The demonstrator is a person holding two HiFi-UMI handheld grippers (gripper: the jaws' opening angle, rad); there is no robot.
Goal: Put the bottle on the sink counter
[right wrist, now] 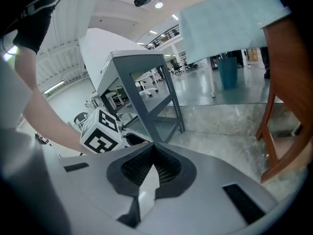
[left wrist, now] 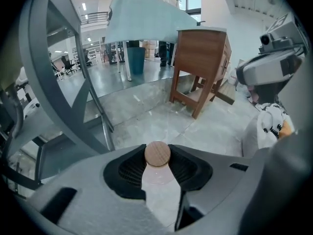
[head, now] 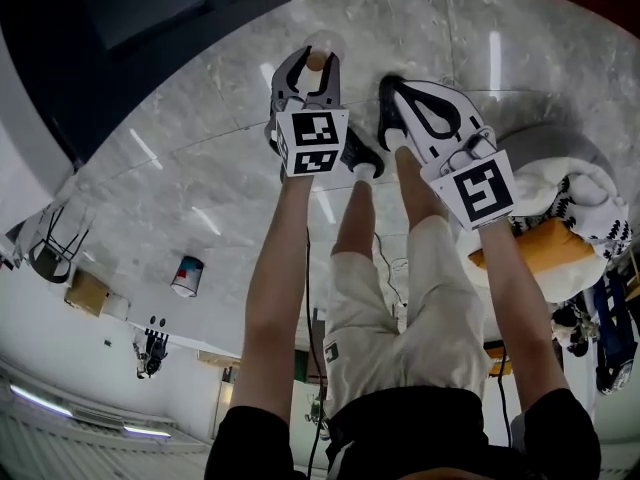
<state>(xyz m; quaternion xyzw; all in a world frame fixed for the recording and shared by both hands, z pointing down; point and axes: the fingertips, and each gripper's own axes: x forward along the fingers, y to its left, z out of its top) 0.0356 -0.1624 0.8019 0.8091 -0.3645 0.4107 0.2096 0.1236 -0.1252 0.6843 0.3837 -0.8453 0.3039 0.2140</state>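
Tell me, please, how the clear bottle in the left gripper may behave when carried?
The bottle looks clear and smooth, so it is probably slippery and breakable. The left gripper grips only near its wooden stopper, so it may swing or slip.

You have no readable words, numbers or brands in view; the cube (head: 312,141) on your left gripper (head: 316,63) shows only black-and-white square markers, no letters.
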